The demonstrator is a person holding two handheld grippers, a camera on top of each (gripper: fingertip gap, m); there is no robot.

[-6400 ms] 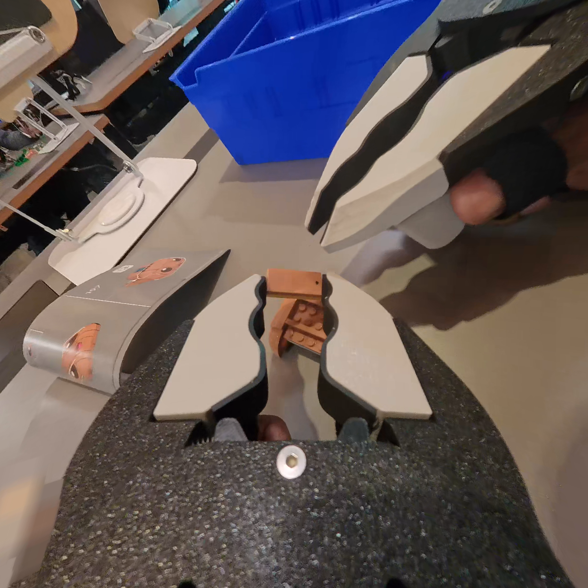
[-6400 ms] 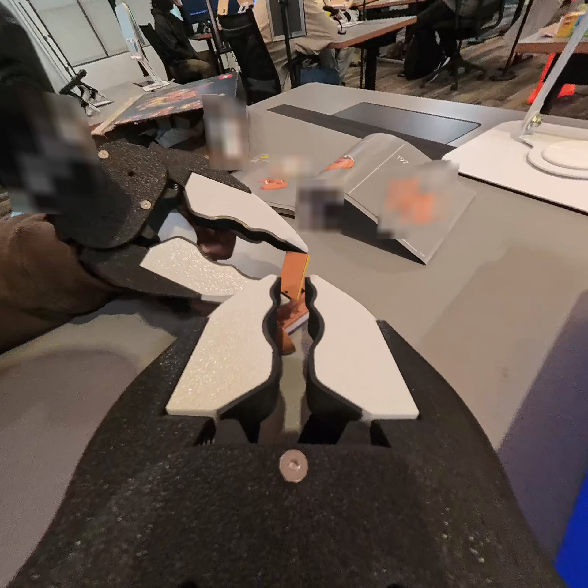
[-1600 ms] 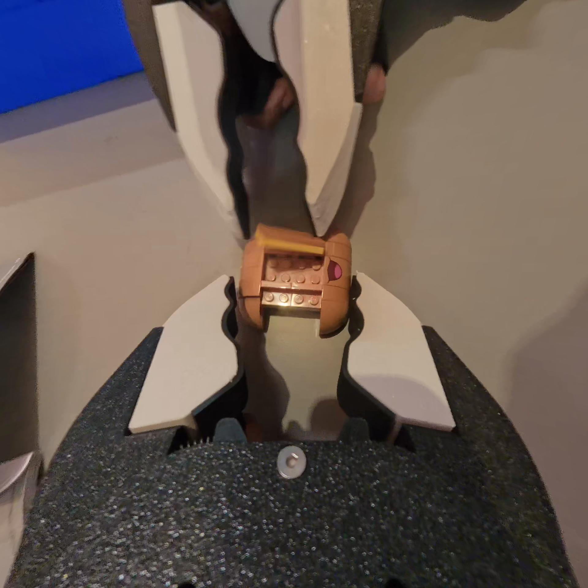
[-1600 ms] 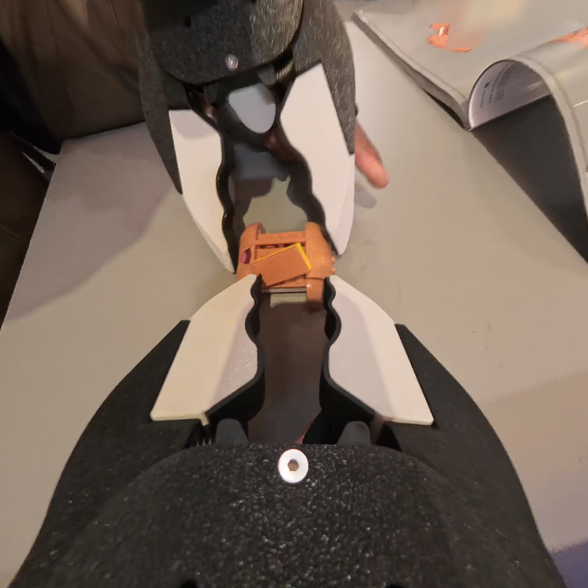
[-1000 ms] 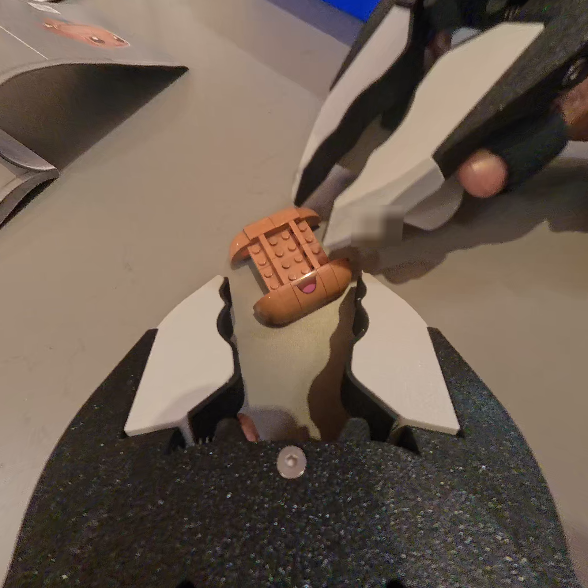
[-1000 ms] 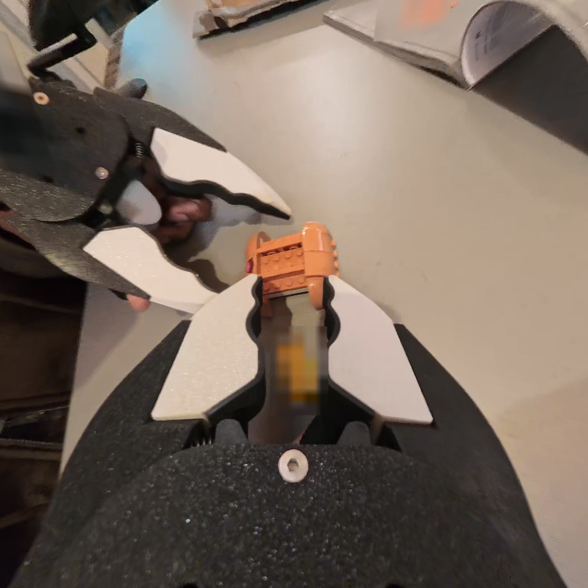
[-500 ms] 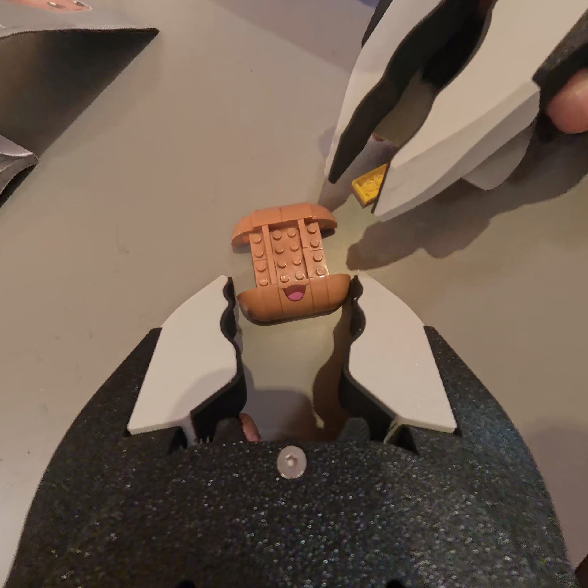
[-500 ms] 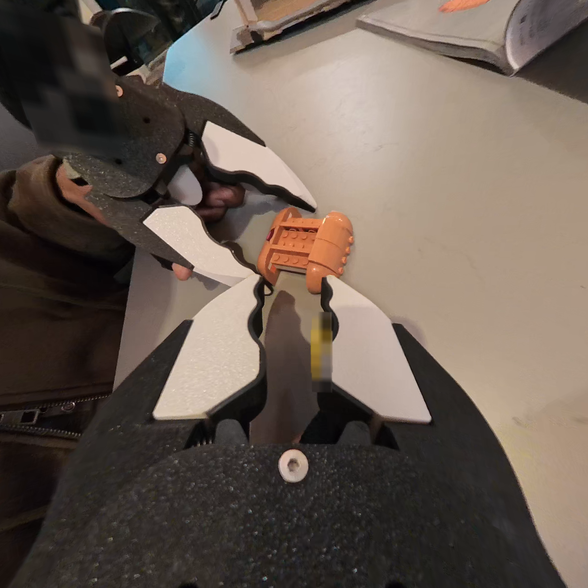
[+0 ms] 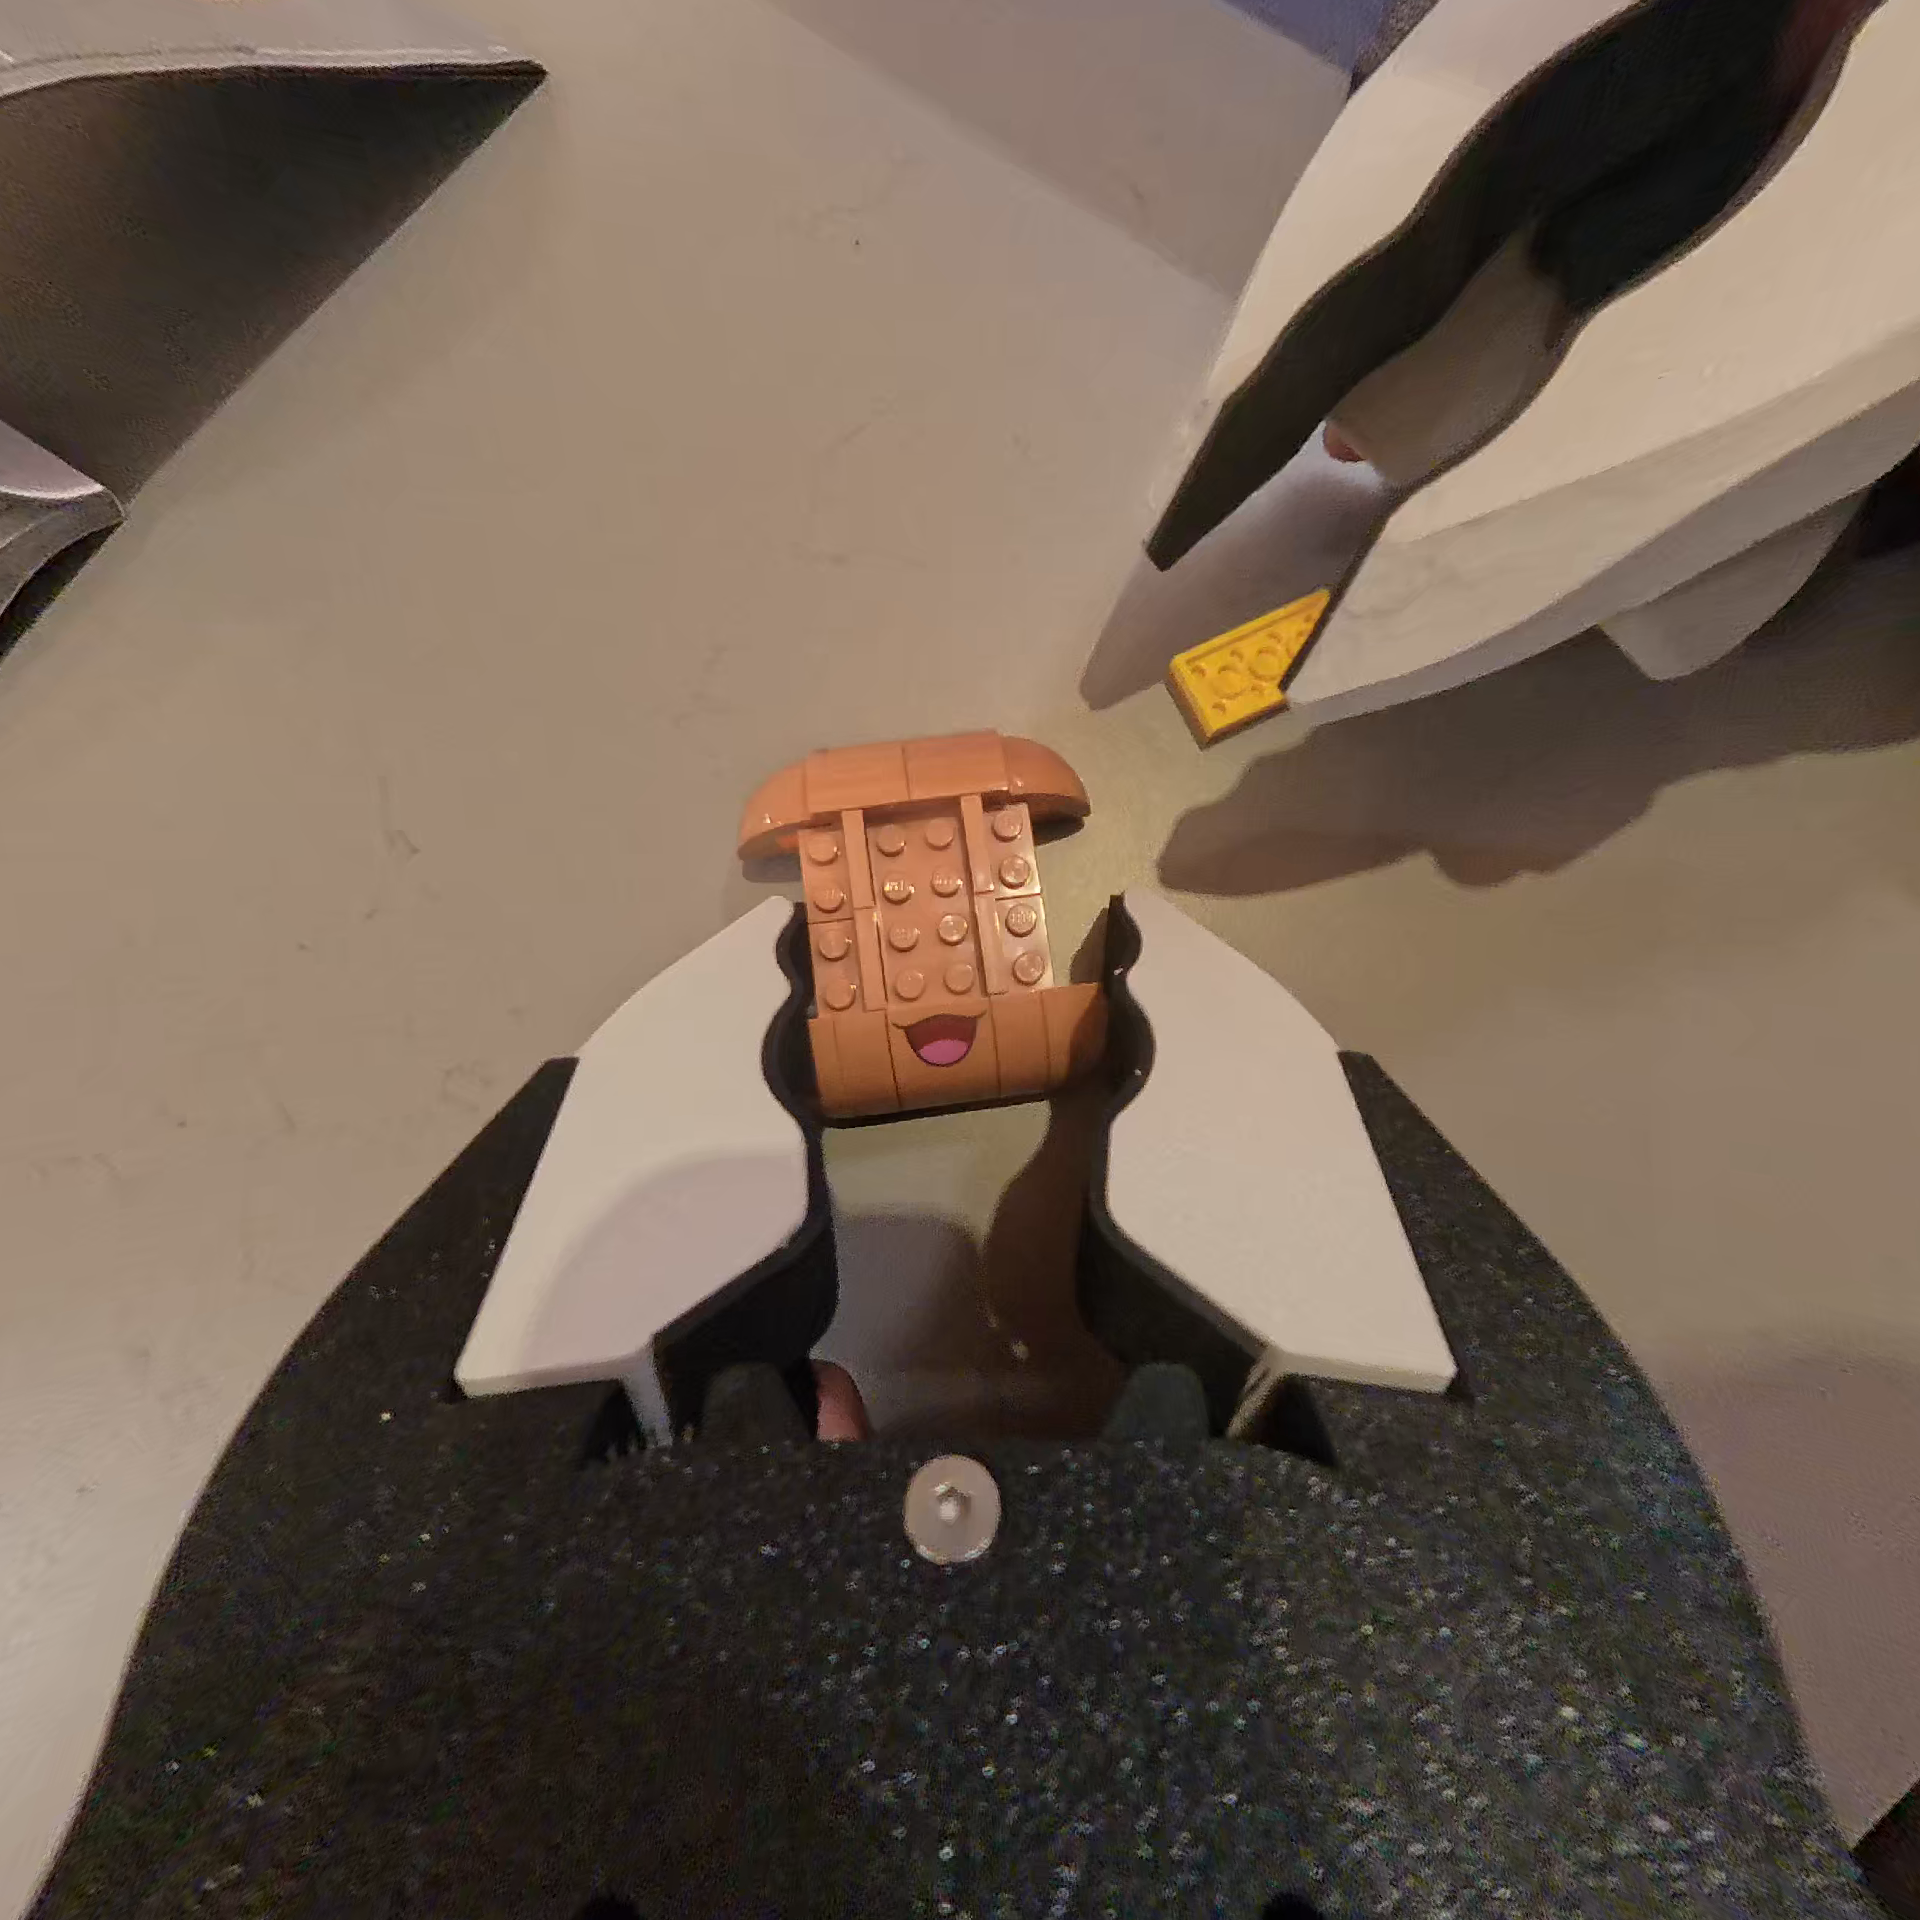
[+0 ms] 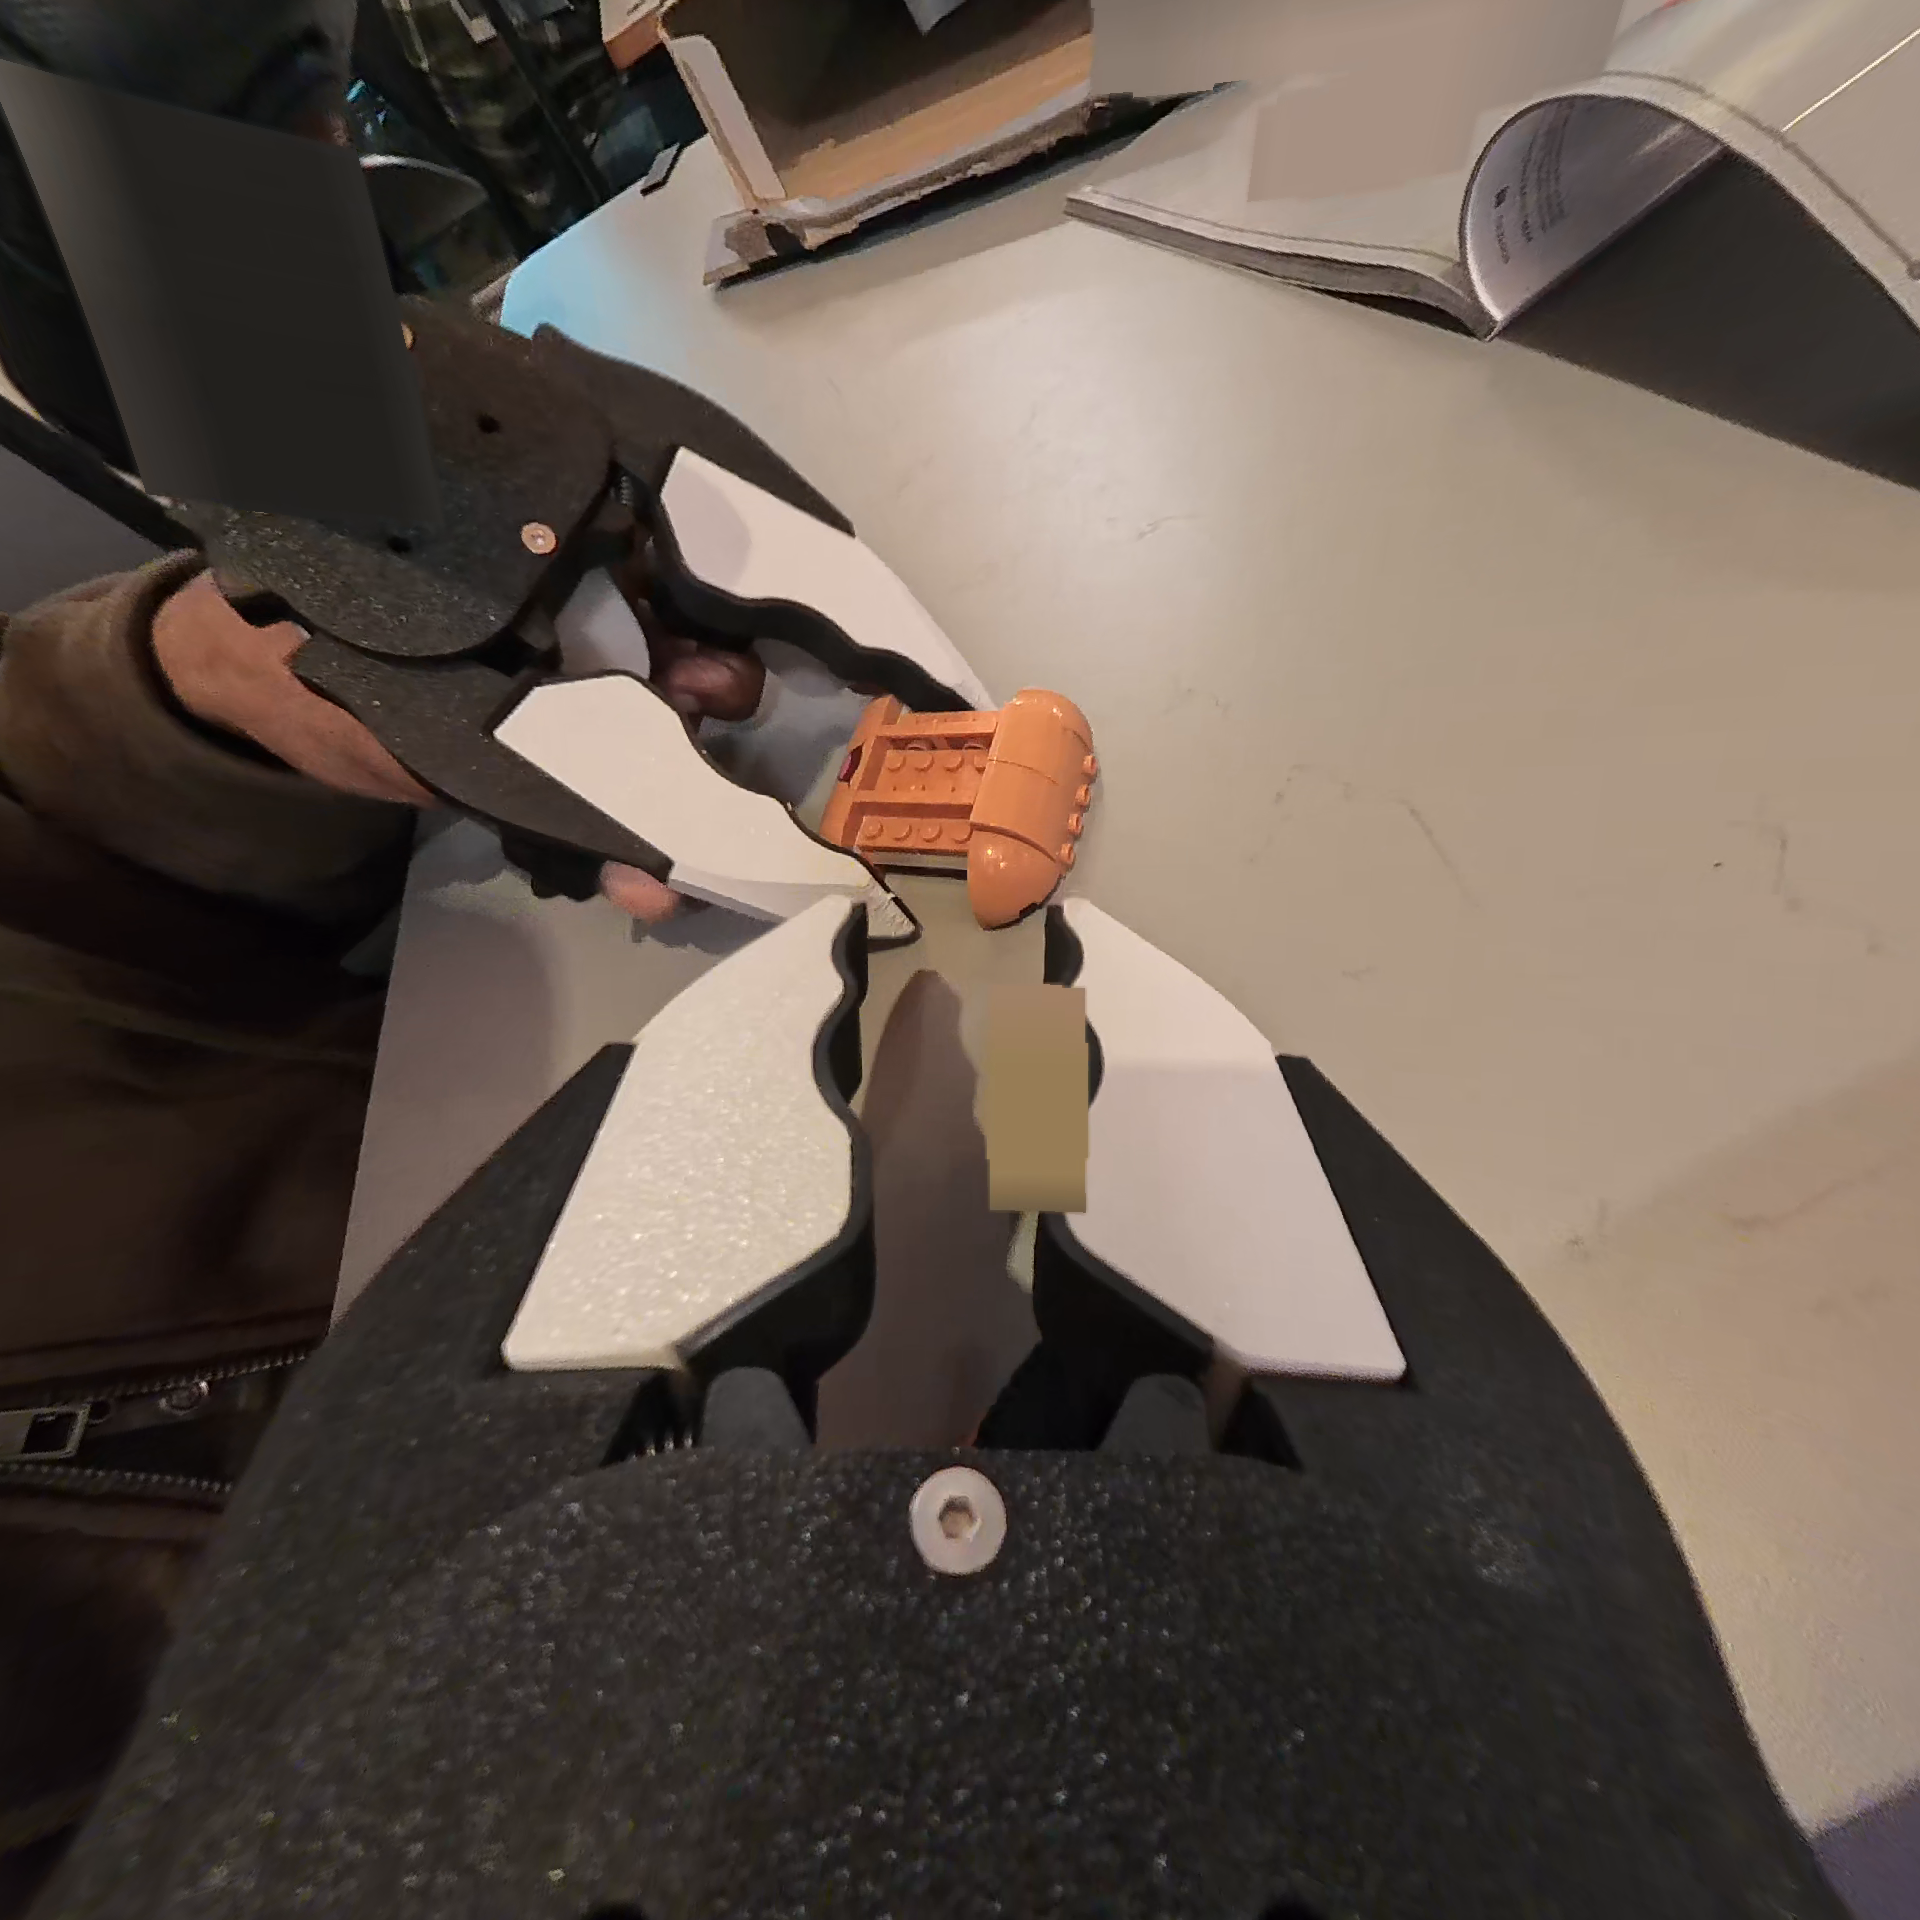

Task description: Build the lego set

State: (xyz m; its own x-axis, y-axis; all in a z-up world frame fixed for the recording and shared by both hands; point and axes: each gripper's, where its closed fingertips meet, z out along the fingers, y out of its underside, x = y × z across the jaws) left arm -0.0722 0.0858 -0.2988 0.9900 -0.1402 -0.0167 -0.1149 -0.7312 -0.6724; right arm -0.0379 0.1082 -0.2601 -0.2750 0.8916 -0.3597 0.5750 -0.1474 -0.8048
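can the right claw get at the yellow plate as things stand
Probably yes: the yellow plate lies flat on the table right between the open right claw's tips, with nothing over it. The brown build sits clear of it.

The tan lego assembly (image 9: 914, 935), gripped by both tools 1.6 s ago, now lies on the table (image 9: 520, 623). Left gripper (image 9: 951, 925) has opened around it; right gripper (image 9: 1247, 582) has withdrawn, yellow plate (image 9: 1242, 665) beneath it.

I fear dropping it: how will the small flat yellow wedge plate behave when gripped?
The small flat yellow wedge plate lies flat on the table, probably hard to catch by its thin edges. Rigid plastic, likely light and slippery; it may skid from the right gripper.
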